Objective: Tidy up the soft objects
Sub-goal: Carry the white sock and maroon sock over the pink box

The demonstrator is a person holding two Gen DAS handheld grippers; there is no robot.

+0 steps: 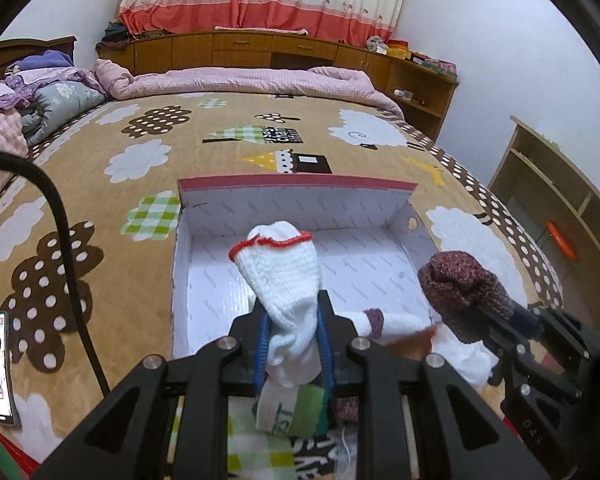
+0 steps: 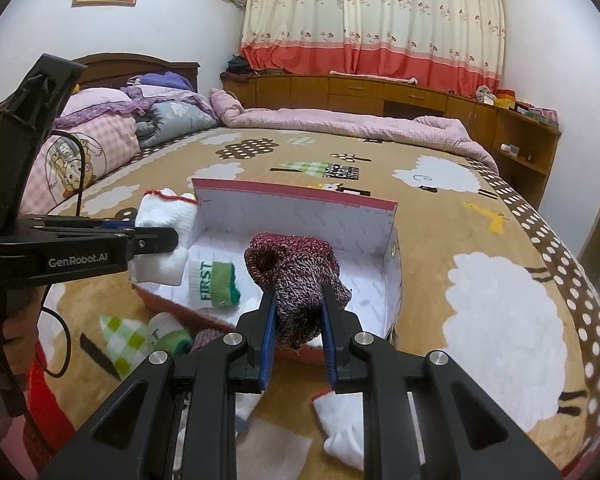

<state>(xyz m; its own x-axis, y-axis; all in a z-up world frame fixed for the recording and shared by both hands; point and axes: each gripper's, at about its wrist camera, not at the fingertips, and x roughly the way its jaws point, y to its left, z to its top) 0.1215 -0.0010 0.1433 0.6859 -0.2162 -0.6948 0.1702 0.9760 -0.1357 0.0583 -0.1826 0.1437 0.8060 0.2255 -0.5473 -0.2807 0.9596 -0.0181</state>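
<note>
- Over the near edge of the white-lined box (image 1: 380, 208), my left gripper (image 1: 292, 328) is clamped tight on a white sock with red trim (image 1: 284, 280), its cuff standing up past my fingertips
- My right gripper (image 2: 298, 320) pinches a maroon knit sock (image 2: 296, 272) between its blue pads (image 2: 269, 332); the bundle bulges out above the fingers, in front of the box's interior
- A white sock with a green band marked FIRST (image 2: 214, 282) lies inside the box near its left corner
- Another white sock (image 2: 340, 432) lies on the bedspread (image 2: 500, 320) below my right fingers
</note>
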